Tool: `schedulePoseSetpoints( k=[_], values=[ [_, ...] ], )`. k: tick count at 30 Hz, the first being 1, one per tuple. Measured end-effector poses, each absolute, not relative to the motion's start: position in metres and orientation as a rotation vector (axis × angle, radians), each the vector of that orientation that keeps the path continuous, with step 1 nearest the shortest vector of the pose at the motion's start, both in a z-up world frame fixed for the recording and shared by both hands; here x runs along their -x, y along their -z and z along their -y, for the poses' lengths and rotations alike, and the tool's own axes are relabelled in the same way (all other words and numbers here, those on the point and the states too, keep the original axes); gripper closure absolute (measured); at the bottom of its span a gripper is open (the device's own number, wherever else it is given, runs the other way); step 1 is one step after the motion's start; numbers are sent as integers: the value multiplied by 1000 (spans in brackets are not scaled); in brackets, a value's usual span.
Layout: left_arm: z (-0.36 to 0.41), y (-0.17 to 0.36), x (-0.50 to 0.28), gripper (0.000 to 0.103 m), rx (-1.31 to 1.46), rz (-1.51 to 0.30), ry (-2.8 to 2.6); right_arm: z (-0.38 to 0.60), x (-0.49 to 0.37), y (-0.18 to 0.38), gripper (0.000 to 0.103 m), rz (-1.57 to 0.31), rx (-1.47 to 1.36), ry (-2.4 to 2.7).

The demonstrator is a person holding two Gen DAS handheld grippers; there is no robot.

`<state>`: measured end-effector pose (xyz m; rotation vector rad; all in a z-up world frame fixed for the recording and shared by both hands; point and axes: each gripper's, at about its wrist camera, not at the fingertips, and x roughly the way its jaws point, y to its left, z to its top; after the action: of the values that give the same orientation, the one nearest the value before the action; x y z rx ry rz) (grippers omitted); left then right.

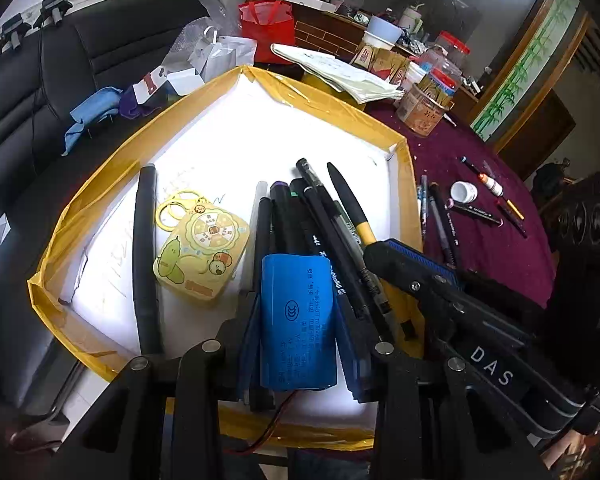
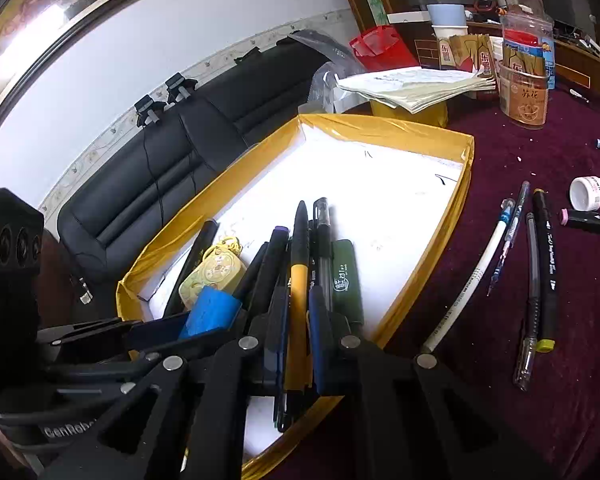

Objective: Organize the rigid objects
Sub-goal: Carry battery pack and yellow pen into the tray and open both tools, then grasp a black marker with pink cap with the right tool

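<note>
My left tongs (image 1: 298, 320) clamp the blue battery (image 1: 298, 312); right tongs (image 2: 298, 336) pinch the yellow pen (image 2: 299, 280), both lengthwise above the tray (image 1: 100, 200).

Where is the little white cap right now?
The white cap lies on the purple tablecloth outside the yellow tray, at the right-wrist view's right, beside a black marker.

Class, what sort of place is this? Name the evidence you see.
Probably a lived-in home room, not a workshop: a black sofa, a framed picture on the wall, and food jars crowding a cloth-covered table.
</note>
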<state>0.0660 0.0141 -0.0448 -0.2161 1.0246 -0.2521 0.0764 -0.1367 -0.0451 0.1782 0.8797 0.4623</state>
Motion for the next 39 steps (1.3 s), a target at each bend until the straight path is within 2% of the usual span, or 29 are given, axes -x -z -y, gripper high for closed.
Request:
schedulePoseSetpoints(
  k=[9,10,13,14,18,22,29,39],
  values=[
    [-14,53,-71,65,187,-1025,239,129,-84,54,93,-898,-158,-439],
    [-15,53,-71,62,187,-1025,241,130,-84,53,91,-900,-162,-444],
    [-19,49,-68,47,208,-1008,245,140,-80,46,74,-882,-190,-450],
    [-20,44,-65,41,209,-993,240,147,-77,40,72,-863,-208,-449],
    [-15,21,-54,37,199,-932,250,190,-61,15,67,-803,-303,-460],
    [7,2,-47,26,193,-901,318,256,-48,-4,59,-750,-377,-402],
    [70,-22,-57,26,157,-919,460,349,-66,-16,54,-749,-333,-242],
    [98,-12,-51,26,147,-974,469,381,-158,33,54,-909,-95,-246]
  ],
)
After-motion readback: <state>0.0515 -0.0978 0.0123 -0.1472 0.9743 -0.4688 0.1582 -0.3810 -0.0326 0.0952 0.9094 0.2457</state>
